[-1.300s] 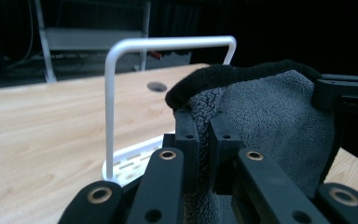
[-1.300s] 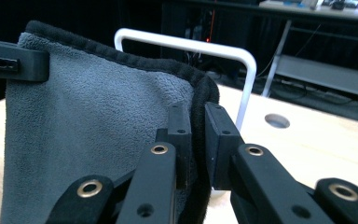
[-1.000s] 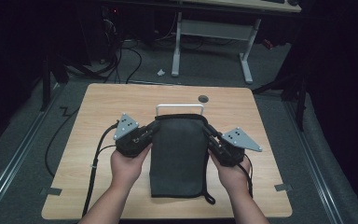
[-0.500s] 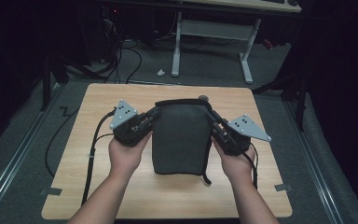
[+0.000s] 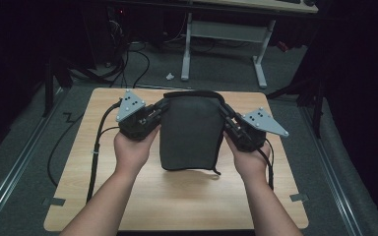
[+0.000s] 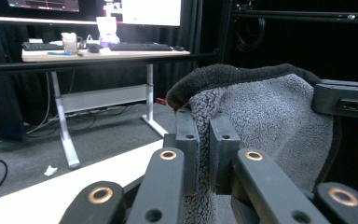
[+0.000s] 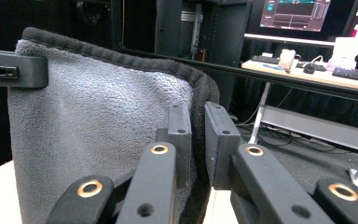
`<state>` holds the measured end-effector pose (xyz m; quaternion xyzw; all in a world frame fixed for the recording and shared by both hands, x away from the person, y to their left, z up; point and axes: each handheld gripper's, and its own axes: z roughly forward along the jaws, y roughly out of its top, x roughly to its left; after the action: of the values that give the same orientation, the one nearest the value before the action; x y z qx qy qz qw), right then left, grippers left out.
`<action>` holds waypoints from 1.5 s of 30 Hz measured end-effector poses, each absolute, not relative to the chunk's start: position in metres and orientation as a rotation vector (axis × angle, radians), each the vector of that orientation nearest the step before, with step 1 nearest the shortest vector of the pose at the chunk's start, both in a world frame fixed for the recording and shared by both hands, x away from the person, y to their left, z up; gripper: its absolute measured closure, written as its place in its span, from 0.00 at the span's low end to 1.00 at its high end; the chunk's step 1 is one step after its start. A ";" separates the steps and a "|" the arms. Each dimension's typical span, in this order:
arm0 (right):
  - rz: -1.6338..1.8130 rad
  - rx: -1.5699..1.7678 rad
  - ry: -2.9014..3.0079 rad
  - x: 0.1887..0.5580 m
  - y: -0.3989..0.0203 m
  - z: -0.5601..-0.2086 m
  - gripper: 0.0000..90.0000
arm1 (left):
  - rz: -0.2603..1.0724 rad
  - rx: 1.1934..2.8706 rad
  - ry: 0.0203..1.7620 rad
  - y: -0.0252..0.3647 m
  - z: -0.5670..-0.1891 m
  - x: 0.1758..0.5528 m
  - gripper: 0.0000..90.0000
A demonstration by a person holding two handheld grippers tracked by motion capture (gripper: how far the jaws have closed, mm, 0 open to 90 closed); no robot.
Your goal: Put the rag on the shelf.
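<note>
A dark grey fleece cloth (image 5: 191,132) hangs above the wooden table (image 5: 128,196), held up by its two top corners. My left gripper (image 5: 161,105) is shut on the cloth's top left corner; in the left gripper view its jaws pinch the fleece edge (image 6: 200,100). My right gripper (image 5: 223,109) is shut on the top right corner; in the right gripper view the dark hem (image 7: 199,100) runs between its jaws. The cloth's lower edge hangs close above the tabletop. A thin strap (image 5: 215,171) dangles at its lower right.
Black cables (image 5: 97,147) trail from the left gripper across the table's left side. Beyond the far edge stands a white-legged desk (image 5: 221,44) on grey carpet. A desk with keyboard and monitors (image 6: 98,46) appears in the left gripper view.
Both grippers have risen and lifted the cloth off the table; it lay flat a second ago and now hangs between them. A pale object that lay at its far end can't be seen now.
</note>
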<state>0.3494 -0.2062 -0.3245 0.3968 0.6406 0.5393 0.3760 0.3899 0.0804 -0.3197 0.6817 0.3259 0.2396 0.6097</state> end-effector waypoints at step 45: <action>1.354 1.018 1.588 0.456 -0.209 -0.303 0.92 | 0.630 1.617 0.769 0.068 -0.294 0.498 0.94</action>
<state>0.4563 -0.2094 -0.3025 0.4020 0.6272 0.5350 0.3985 0.4981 0.0676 -0.2944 0.6926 0.3294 0.2697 0.5824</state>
